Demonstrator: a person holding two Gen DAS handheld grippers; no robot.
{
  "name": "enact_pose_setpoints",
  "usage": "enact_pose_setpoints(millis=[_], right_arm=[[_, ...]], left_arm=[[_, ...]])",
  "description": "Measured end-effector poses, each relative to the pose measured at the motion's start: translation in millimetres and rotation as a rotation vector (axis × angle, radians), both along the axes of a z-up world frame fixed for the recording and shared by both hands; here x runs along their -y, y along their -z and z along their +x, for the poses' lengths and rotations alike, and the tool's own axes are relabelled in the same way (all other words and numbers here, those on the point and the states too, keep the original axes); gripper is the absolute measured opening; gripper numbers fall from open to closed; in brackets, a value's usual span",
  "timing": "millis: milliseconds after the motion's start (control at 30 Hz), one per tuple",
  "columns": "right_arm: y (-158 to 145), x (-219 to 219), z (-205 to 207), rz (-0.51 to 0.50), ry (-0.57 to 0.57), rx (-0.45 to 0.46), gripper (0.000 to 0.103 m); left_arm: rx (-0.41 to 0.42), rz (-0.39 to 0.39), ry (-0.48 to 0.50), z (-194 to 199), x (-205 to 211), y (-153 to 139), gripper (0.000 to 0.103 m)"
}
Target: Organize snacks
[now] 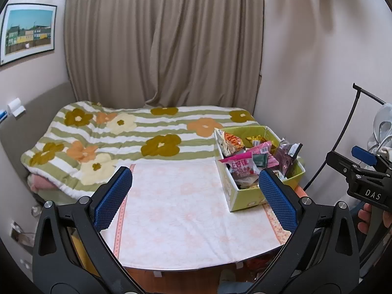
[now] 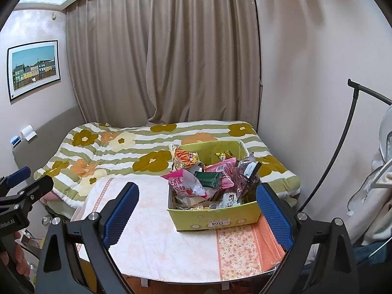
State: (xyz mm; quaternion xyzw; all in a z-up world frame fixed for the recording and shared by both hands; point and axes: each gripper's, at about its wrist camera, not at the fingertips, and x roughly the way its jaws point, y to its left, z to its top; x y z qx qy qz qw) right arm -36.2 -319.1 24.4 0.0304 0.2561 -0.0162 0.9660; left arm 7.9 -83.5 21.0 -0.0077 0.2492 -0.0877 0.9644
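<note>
Right wrist view: green box (image 2: 215,214) holds heaped snack packets (image 2: 196,183).

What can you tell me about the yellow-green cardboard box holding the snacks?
The yellow-green cardboard box is an open-topped rectangular carton with pale flower prints and a white sticker on its near wall. It sits upright at the right side of the table's white floral cloth, its far end by the flowered quilt. Crumpled snack packets fill it past the rim: pink, dark green, orange. Neither gripper touches it.
</note>
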Motion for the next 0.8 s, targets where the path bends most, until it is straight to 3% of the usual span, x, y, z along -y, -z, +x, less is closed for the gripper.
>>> enact_pose_setpoints(millis=[800], right_arm=[[1.6,0.1,2.5,-0.007,0.011,-0.007,0.095]], left_arm=[[0.032,0.034,-0.026,8.5,6.1,2.0,0.102]])
